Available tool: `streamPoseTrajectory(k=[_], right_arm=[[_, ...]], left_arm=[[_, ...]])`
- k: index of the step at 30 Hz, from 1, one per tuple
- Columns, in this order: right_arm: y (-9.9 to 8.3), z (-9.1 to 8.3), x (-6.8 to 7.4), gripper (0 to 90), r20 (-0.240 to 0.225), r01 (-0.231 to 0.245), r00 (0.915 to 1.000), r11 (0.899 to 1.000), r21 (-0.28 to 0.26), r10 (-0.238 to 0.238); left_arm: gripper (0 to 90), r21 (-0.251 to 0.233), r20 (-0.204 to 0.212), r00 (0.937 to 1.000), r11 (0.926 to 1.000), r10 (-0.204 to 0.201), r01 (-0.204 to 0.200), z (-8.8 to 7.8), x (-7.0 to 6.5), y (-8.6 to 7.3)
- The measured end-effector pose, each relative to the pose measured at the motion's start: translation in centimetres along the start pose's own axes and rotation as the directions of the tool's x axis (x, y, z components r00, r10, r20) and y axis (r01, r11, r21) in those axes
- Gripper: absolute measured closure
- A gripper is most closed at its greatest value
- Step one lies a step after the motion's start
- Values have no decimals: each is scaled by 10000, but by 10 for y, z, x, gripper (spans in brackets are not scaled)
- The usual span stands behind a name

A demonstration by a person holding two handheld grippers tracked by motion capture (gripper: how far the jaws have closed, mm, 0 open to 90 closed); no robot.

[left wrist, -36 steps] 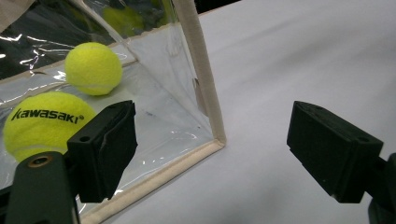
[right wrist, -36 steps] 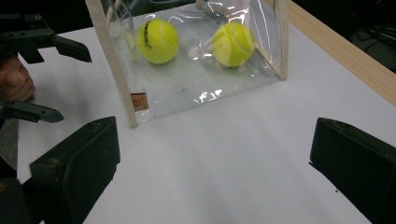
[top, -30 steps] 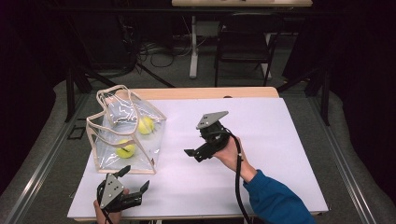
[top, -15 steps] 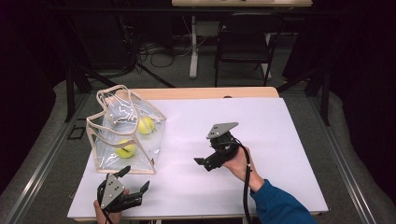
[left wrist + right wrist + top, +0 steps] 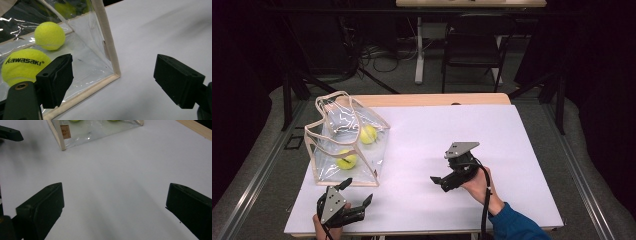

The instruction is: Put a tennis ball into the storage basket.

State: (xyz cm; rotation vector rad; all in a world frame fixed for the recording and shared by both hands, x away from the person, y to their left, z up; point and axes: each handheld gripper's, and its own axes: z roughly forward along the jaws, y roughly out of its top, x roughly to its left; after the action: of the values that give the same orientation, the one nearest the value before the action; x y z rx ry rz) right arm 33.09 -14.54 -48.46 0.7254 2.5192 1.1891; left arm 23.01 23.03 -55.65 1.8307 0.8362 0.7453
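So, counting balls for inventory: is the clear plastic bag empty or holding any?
Holding: two yellow tennis balls show through the clear plastic bag.

Tennis balls: two are counted, one (image 5: 368, 133) at centre left of the high view, one (image 5: 347, 160) just below it, both inside the bag
Clear bags: one (image 5: 326, 150) is seen, left of frame
Grippers: two are counted, left gripper (image 5: 357, 192) lower left, right gripper (image 5: 437, 182) lower centre
Tables: one (image 5: 522, 150), white-topped
Chairs: one (image 5: 472, 45) is seen, top centre
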Motion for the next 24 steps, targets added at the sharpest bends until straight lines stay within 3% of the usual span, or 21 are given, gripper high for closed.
streamPoseTrajectory(k=[11,24], right_arm=[[-26,-17,1,13,644,-28,9979,9996,-276,46],[-56,-28,-4,14,1091,-311,9935,9994,-139,325]], left_arm=[[162,46,-19,10000,10000,43,-43,0,0,0],[162,68,-26,10000,10000,24,-24,1,0,0]])
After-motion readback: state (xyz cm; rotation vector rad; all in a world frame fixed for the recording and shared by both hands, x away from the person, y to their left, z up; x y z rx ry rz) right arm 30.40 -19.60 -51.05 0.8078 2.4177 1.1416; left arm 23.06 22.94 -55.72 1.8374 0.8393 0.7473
